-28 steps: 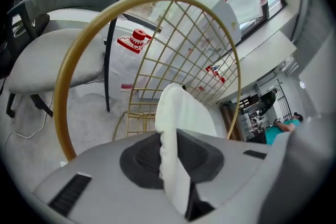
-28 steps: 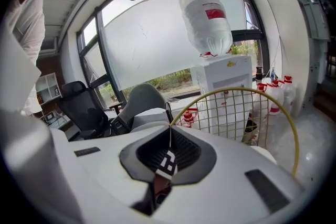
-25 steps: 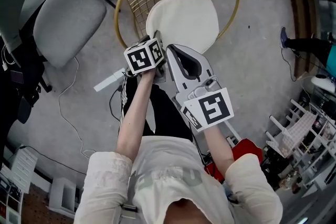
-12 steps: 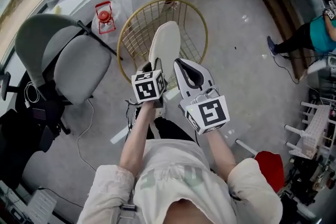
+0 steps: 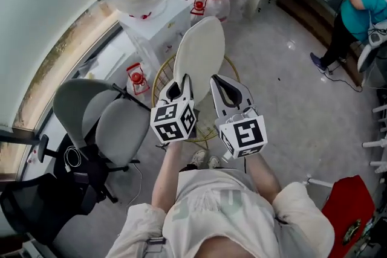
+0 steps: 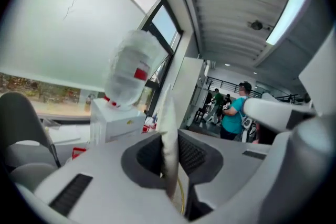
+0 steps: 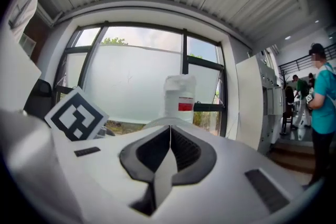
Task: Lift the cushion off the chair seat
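Cushion (image 5: 199, 54) pinched by left hand-held gripper (image 5: 181, 86), right hand-held gripper (image 5: 219, 83) closed empty, gold wire chair (image 5: 158, 89) below

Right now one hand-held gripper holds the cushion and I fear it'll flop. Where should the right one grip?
Probably the thin lower rim of the cushion, right of the left hand-held gripper, approached from below: it stands on edge, and the right hand-held gripper sits beside that rim.
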Motion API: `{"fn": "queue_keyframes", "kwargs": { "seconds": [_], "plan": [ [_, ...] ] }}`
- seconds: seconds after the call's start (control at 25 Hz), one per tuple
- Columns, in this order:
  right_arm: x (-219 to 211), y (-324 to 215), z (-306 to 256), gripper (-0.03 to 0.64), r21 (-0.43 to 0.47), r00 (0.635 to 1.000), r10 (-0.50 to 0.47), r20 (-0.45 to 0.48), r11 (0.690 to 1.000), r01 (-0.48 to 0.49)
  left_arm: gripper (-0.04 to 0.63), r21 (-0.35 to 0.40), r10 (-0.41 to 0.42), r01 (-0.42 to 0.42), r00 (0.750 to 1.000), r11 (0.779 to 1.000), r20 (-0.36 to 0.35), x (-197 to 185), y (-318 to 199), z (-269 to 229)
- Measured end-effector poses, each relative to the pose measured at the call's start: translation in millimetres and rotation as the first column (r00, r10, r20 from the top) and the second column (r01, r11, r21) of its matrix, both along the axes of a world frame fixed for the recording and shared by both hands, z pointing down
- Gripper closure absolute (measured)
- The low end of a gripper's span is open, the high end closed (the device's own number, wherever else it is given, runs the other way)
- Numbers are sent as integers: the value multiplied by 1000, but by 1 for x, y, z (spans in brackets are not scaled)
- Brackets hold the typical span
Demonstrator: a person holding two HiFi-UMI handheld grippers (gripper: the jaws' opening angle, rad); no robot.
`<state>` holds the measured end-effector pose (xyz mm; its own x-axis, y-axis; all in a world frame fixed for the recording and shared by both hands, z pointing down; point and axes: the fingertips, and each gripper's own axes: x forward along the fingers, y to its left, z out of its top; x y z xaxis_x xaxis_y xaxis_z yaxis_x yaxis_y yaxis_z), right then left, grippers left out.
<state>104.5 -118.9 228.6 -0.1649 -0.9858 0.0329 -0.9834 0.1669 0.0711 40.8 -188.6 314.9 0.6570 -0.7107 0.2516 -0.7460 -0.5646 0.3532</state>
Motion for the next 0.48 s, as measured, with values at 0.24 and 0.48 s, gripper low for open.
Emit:
{"fn": "queue_keyframes", "kwargs": {
  "seconds": [0.24,0.48],
  "plan": [
    [24,16,-46,599,150,995,91,52,984,-98,543,265,9,7,998,964,-60,6,19,-113],
    [35,28,-67,600,213,991,119,59,969,-129,543,408,9,17,998,913,-61,6,45,-166]
  ]
}}
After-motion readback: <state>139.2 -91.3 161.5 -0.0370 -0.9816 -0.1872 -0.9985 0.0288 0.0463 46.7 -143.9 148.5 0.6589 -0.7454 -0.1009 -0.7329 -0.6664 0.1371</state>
